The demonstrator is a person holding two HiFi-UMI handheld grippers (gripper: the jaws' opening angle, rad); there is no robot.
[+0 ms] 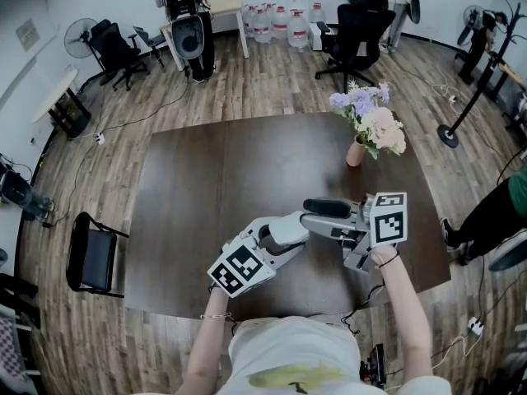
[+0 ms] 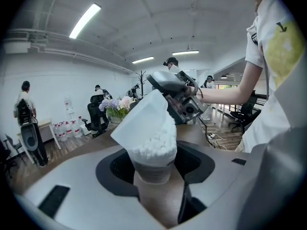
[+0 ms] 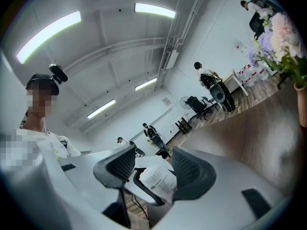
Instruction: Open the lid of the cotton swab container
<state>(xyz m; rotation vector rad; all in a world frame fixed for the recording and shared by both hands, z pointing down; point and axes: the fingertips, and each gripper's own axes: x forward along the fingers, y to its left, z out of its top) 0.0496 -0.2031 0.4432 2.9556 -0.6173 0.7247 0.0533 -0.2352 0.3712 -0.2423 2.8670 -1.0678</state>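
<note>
The cotton swab container (image 2: 152,152), a clear tub packed with white swabs, stands upright between the jaws of my left gripper (image 2: 153,169), which is shut on its body. Its translucent white lid (image 2: 143,119) is swung up and tilted to the left. My right gripper (image 2: 168,86) reaches in from the far side to the lid's upper edge. In the right gripper view the lid (image 3: 160,180), with a printed label, sits between the pads of my right gripper (image 3: 152,169), gripped. In the head view both grippers, left (image 1: 288,229) and right (image 1: 325,214), meet above the table (image 1: 206,188) and hide the container.
A vase of flowers (image 1: 369,122) stands at the table's far right. A black chair (image 1: 92,255) is by the table's left edge and an office chair (image 1: 354,27) beyond the far side. Water bottles (image 1: 276,23) line the back wall. People stand at the right.
</note>
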